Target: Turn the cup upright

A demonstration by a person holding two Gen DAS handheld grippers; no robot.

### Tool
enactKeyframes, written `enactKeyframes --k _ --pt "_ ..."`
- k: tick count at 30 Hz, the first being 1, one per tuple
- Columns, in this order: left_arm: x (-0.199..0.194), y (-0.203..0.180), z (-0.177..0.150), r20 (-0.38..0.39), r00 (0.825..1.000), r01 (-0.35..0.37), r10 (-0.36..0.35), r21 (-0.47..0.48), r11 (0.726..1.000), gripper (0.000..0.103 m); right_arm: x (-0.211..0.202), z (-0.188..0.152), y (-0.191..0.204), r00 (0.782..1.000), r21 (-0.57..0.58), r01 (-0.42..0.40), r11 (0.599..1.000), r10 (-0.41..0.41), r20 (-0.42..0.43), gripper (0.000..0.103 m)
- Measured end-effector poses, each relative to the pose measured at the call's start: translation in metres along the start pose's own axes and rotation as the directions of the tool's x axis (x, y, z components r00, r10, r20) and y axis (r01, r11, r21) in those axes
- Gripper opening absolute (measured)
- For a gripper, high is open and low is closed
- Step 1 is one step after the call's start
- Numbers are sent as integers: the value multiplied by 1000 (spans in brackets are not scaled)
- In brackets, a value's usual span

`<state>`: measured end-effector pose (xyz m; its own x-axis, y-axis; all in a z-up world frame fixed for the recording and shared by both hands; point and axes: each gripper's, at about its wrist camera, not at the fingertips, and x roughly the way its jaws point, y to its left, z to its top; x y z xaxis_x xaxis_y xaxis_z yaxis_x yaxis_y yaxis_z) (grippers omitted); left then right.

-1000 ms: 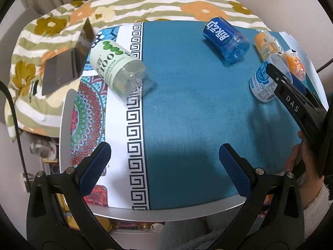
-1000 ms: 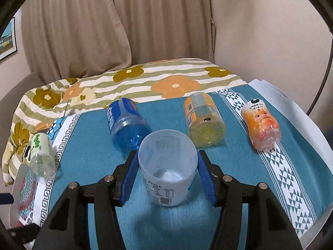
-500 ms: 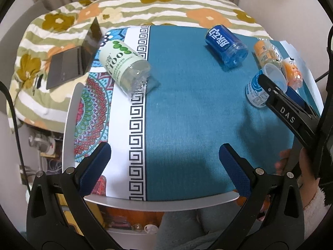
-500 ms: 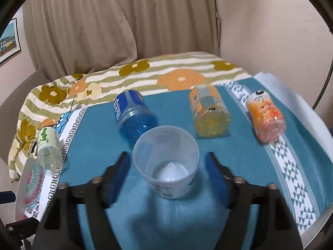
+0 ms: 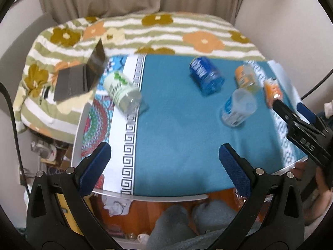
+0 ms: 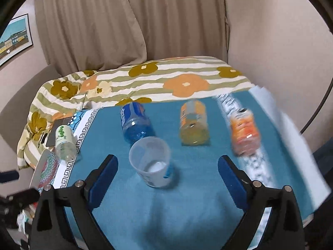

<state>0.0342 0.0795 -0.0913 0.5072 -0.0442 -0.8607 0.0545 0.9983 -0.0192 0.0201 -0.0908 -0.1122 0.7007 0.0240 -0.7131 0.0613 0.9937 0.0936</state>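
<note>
Teal-clothed table, curtains behind: cup (image 6: 150,162) stands mouth-up, free of both tools.
Right gripper (image 6: 167,179) is wide open and empty, the cup just ahead between its finger lines, untouched; left gripper (image 5: 164,166) likewise open, well apart. Judged sound practice: back away straight, without brushing the rim.
</note>
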Motion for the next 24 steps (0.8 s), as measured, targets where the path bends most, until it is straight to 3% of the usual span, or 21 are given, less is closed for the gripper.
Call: enactKeyframes --k 11,24 --pt "-60 -32 15 170 985 -14 19 -31 999 103 -75 26 -40 999 -47 49 998 -49 -14 96" --pt "-78 -42 6 247 968 -33 45 -51 998 103 -89 23 -51 998 -47 52 998 -53 -16 96"
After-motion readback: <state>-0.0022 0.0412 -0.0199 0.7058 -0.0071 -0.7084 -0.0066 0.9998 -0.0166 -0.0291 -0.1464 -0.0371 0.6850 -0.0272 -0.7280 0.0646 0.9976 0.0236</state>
